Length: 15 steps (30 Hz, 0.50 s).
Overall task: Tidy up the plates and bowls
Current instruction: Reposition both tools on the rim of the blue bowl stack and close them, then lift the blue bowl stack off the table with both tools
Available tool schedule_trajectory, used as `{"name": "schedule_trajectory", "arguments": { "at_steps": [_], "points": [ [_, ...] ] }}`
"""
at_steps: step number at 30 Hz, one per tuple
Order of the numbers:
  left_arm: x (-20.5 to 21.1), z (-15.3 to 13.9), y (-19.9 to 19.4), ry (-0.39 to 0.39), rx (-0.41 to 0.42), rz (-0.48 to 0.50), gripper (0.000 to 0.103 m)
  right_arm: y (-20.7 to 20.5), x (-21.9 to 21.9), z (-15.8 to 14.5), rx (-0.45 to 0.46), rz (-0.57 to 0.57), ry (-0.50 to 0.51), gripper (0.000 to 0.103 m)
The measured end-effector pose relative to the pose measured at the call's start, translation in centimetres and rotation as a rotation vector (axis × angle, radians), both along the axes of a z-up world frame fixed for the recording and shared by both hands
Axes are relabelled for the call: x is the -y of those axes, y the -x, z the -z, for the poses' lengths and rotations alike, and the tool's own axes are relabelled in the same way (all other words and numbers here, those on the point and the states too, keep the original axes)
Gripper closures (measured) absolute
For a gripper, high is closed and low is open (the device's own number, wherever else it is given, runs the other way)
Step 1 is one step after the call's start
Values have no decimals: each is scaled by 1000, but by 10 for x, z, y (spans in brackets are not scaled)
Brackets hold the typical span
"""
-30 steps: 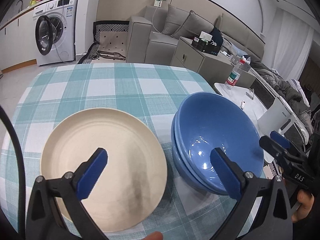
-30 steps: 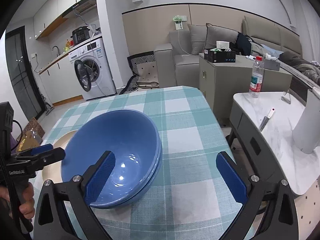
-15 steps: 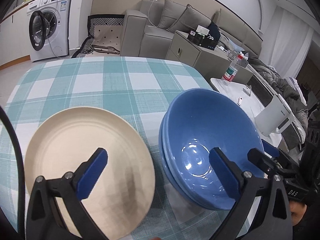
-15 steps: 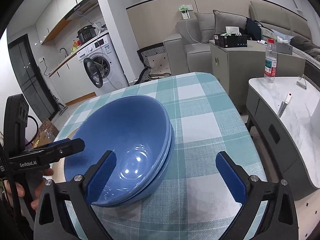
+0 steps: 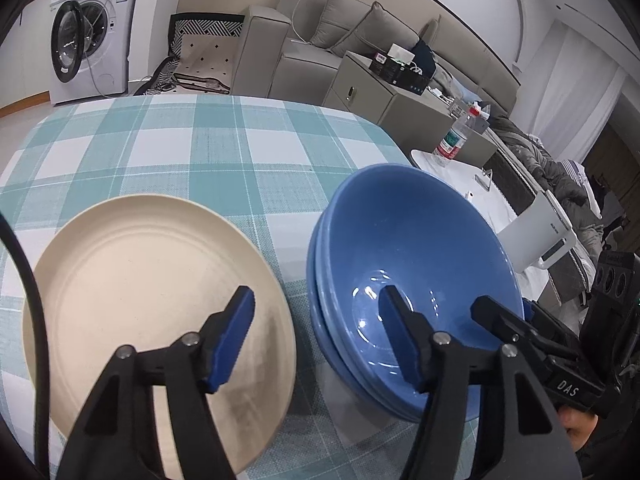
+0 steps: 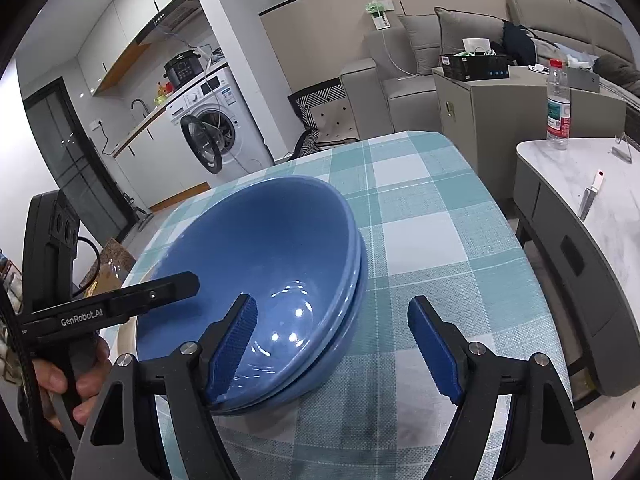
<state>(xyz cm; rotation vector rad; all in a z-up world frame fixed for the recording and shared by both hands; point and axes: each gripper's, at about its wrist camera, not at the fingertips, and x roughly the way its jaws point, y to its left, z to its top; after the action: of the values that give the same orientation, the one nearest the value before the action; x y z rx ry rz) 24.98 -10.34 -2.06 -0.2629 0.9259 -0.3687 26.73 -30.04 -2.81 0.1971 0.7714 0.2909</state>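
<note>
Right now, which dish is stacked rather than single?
The blue bowls: two nested, double rim showing. The cream plate left of them lies alone on the checked cloth.

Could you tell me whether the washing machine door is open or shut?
Open: the washing machine door hangs swung outward from the drum in both views.
</note>
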Motion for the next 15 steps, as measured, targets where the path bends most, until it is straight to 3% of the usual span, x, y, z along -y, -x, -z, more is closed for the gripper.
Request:
{"name": "schedule_trajectory", "arguments": {
  "at_steps": [6,11,15],
  "points": [
    [8,-1,3,-22,-6,22,49,-1,-3,1,-5,-6,-7,34],
    [11,-2,5,-21,2,36,60,1,-5,1,-2,-5,-7,34],
    [13,-6,9,-18,19,45,64,1,-8,1,2,2,6,47]
  ]
}}
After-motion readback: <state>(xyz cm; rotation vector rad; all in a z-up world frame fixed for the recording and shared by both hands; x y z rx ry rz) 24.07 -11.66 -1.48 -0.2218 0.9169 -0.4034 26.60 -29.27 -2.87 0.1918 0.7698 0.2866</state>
